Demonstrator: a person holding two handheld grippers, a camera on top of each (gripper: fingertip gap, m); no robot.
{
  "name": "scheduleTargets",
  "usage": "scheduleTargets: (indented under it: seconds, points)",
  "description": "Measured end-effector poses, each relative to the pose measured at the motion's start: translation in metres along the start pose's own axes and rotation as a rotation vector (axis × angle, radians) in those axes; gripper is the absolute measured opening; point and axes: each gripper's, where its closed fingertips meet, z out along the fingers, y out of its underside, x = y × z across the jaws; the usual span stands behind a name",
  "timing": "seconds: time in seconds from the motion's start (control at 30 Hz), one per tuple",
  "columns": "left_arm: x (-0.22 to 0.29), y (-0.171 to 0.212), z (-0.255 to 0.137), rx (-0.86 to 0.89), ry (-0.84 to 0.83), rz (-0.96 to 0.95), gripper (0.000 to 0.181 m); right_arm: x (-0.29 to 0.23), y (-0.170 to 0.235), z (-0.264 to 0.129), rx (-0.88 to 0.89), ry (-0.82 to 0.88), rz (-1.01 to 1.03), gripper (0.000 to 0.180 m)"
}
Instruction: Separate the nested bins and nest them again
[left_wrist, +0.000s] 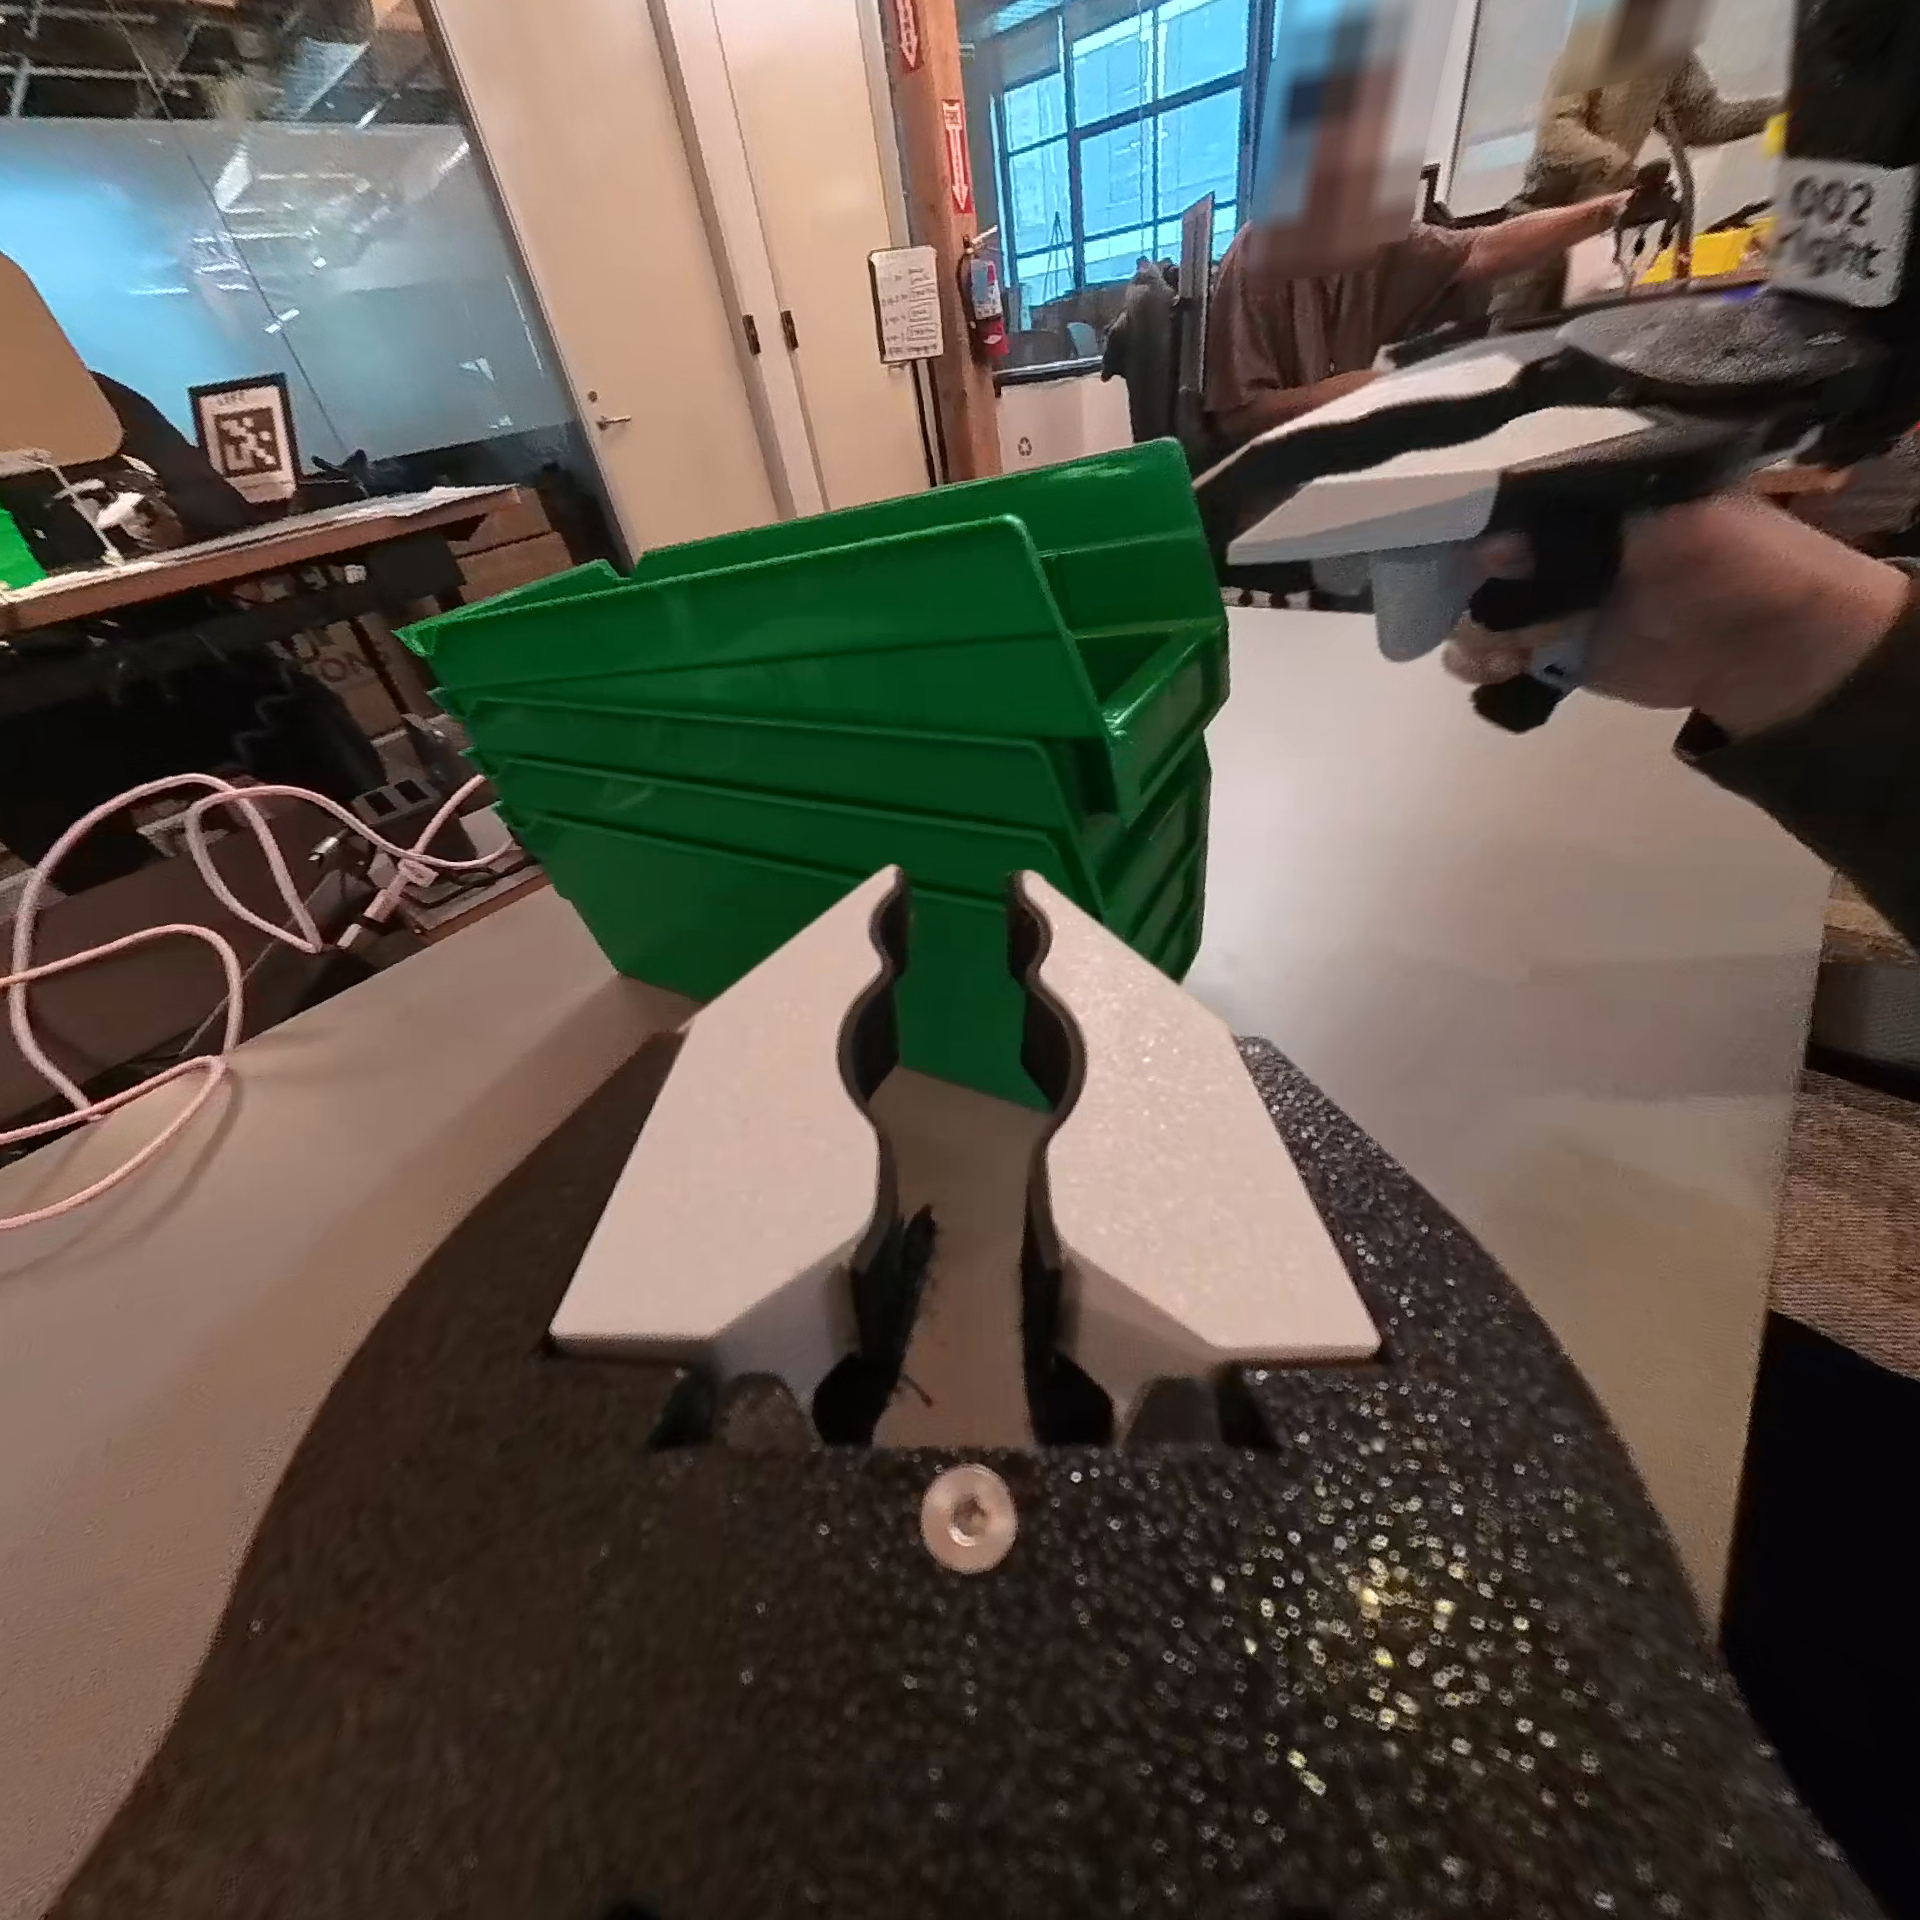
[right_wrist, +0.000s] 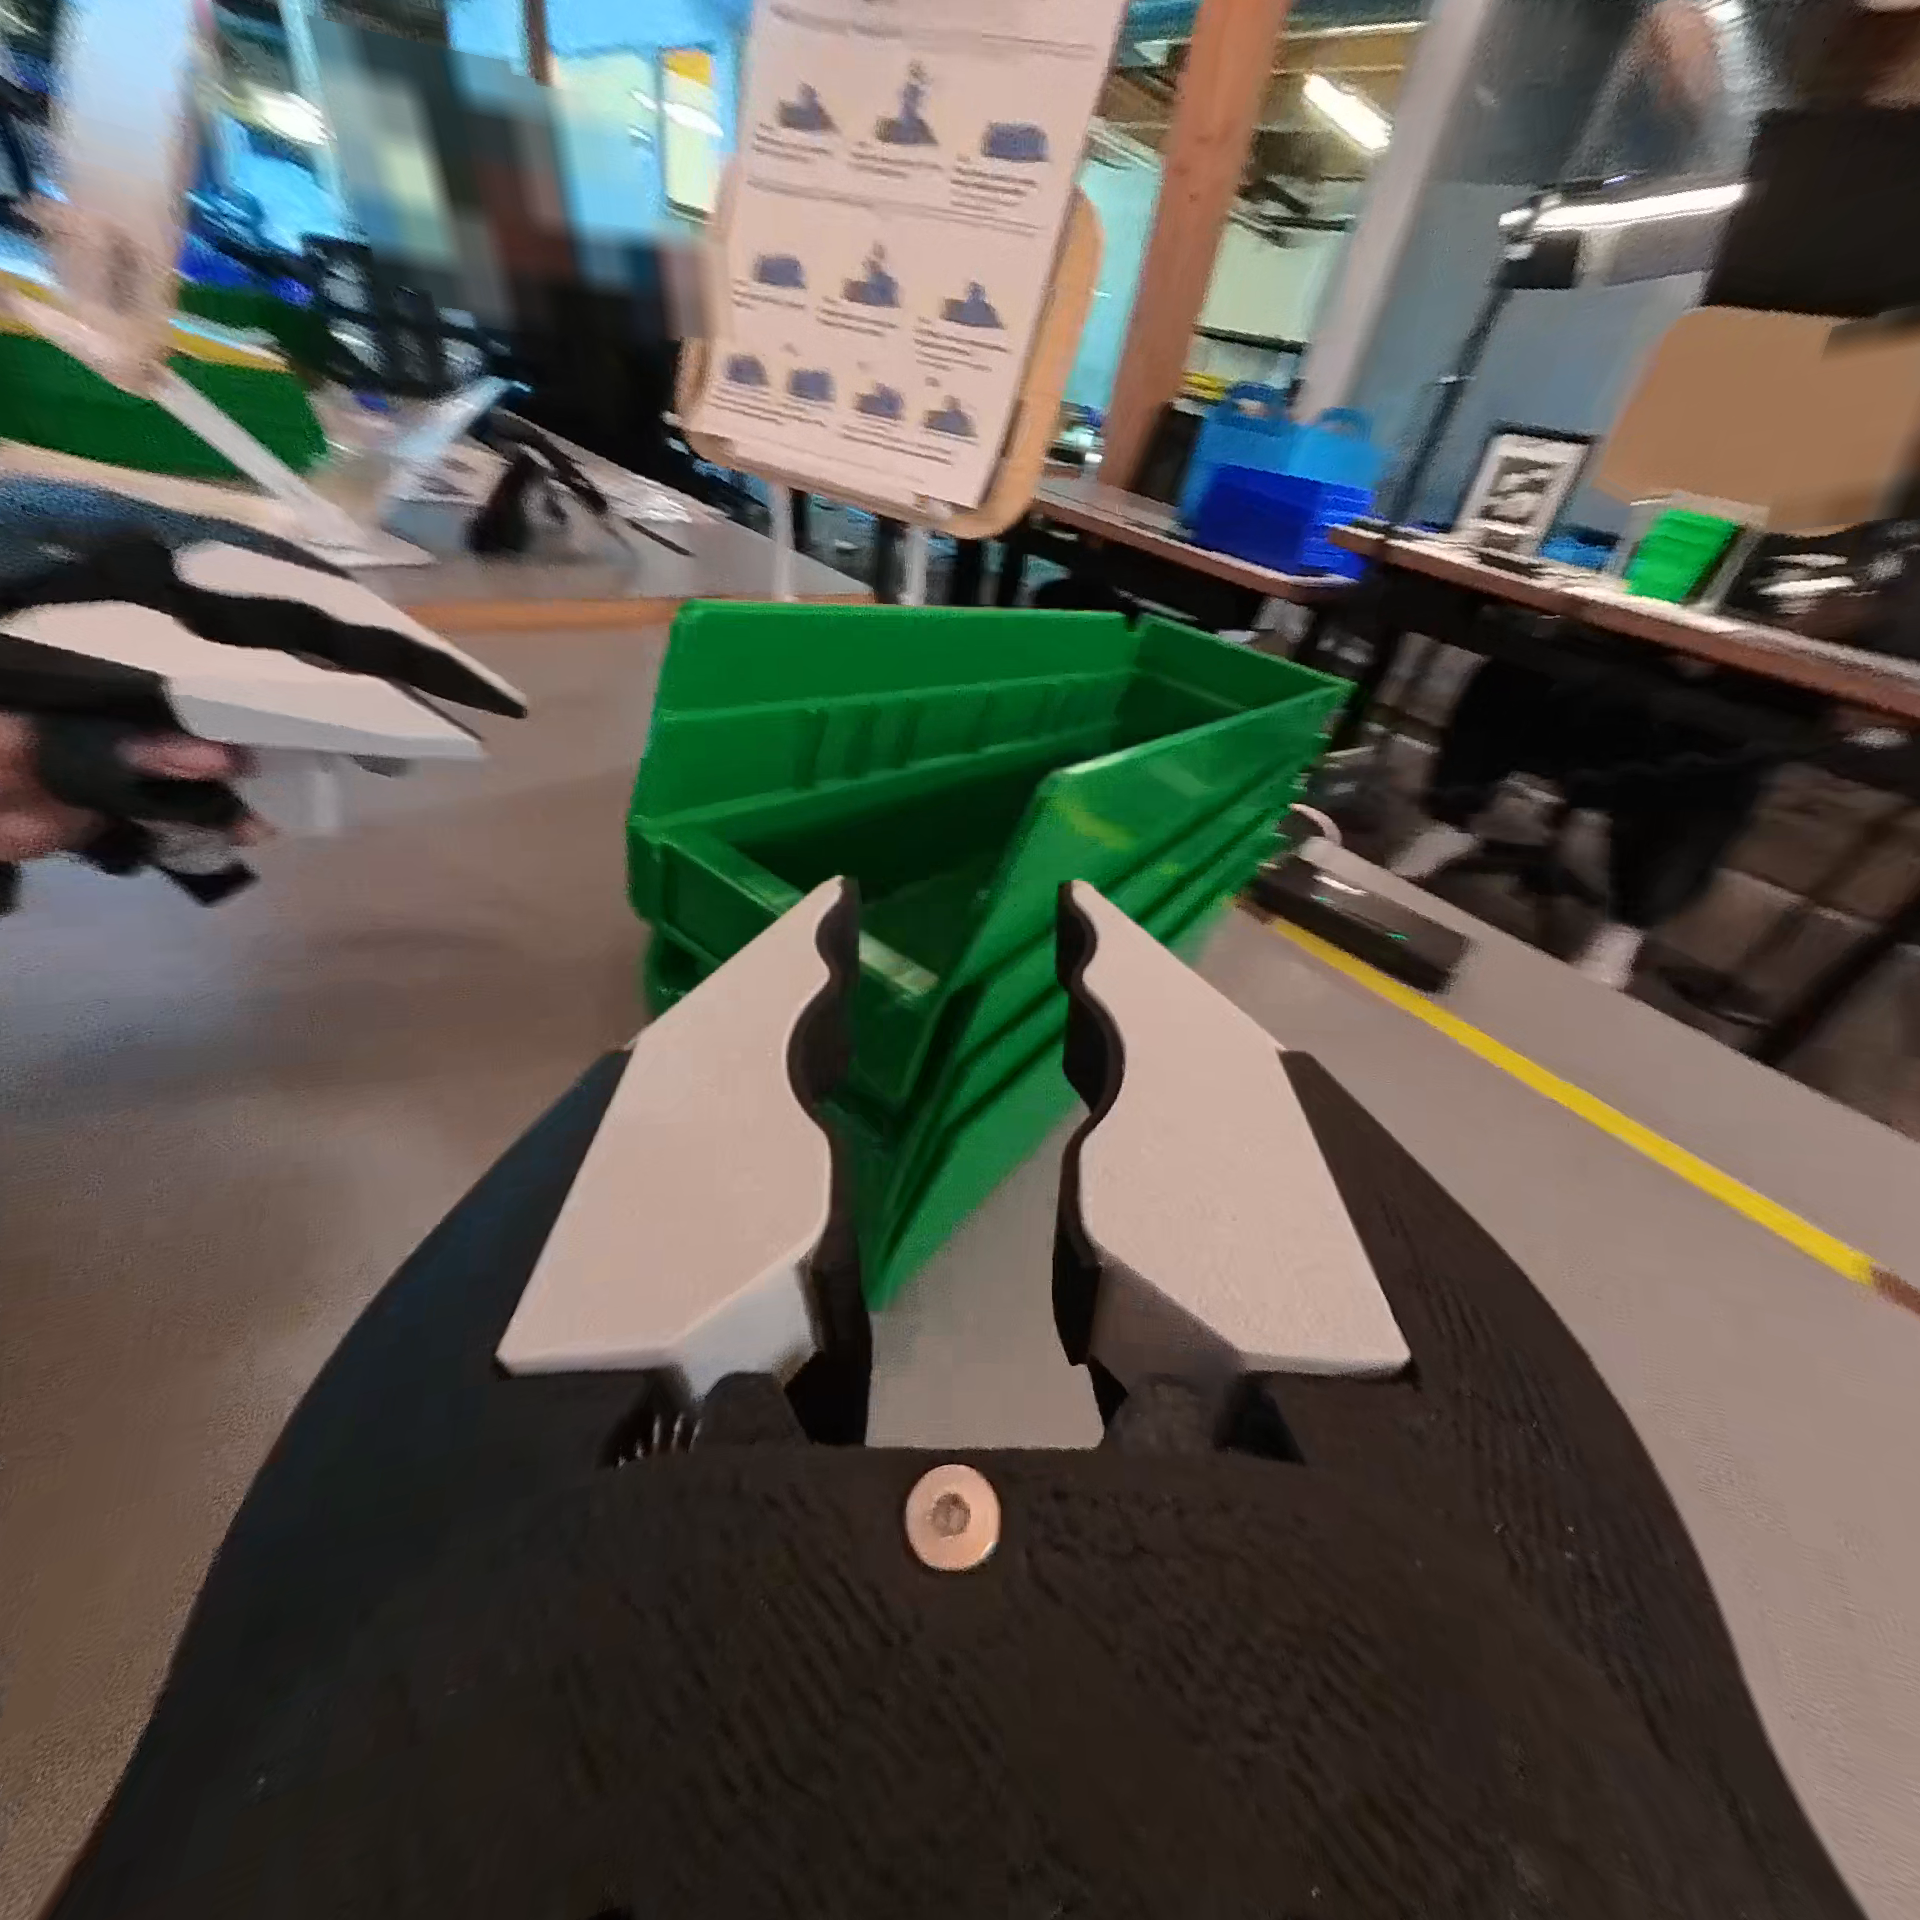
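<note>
A stack of nested green bins (left_wrist: 831, 769) is seen standing on the grey bench (left_wrist: 1455, 935); the top bin (right_wrist: 1039, 821) is tilted, seated crookedly in the ones below; the left tongs (left_wrist: 958, 883) are held just short of the stack's side, spread with a narrow gap, nothing pinched; the right tongs (right_wrist: 956, 899) are held in front of the stack's open front end, spread, nothing between them; in the left wrist view the right tongs are seen beside the stack's upper right corner, contact not discernible; a pink cable (left_wrist: 156, 935) is seen at the bench's left edge; an illustrated sheet (right_wrist: 894, 239) is seen behind the stack.
</note>
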Motion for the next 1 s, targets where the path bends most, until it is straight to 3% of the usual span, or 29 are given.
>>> scheduleTargets:
  seconds: [0.13, 0.33, 0.53, 0.73, 0.83, 1.0]
  points:
    - [0.004, 0.005, 0.004, -0.010, 0.019, -0.004, 0.017, -0.010, 0.006, 0.011, 0.004, -0.042, -0.002, 0.034]
    - [0.001, 0.005, 0.005, -0.005, 0.000, 0.007, 0.017, -0.043, 0.003, 0.024, -0.016, -0.045, -0.194, 0.030]
    - [-0.007, 0.001, -0.003, -0.006, -0.045, 0.067, 0.017, -0.052, -0.021, 0.018, 0.010, 0.179, -0.617, 0.037]
    - [-0.016, -0.008, -0.015, 0.010, -0.090, 0.117, 0.018, -0.088, -0.001, 0.045, -0.222, 0.181, -0.999, 0.042]
    - [-0.020, -0.009, -0.019, 0.006, -0.106, 0.127, 0.019, -0.089, 0.015, 0.062, -0.349, 0.166, -1.093, 0.046]
    - [-0.025, -0.014, -0.026, 0.016, -0.123, 0.145, 0.020, -0.085, 0.020, 0.074, -0.435, 0.192, -1.191, 0.034]
